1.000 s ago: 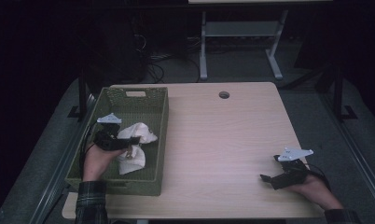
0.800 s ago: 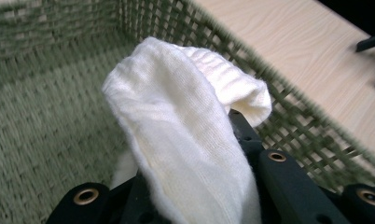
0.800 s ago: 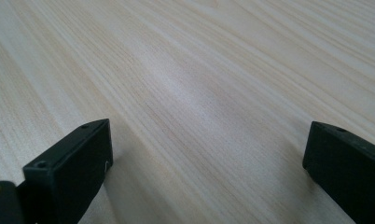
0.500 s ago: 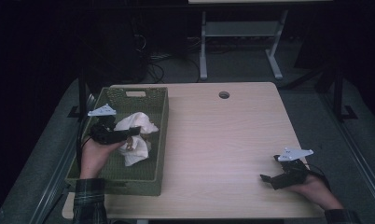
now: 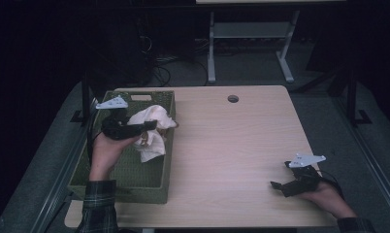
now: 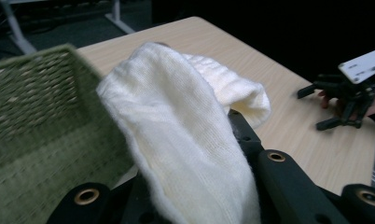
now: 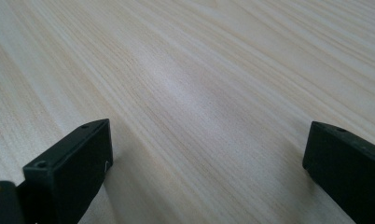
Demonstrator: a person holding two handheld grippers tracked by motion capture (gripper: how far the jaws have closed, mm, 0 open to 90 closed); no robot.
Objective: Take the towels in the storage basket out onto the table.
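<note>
The left gripper (image 5: 147, 127) is clamping a cream knitted cloth (image 6: 185, 140), holding it above the green woven basket (image 5: 149, 187) near its right wall; contact with the rim appears unlikely. The right gripper (image 5: 279, 186) is resting spread wide on the wooden table (image 7: 213, 70).
</note>
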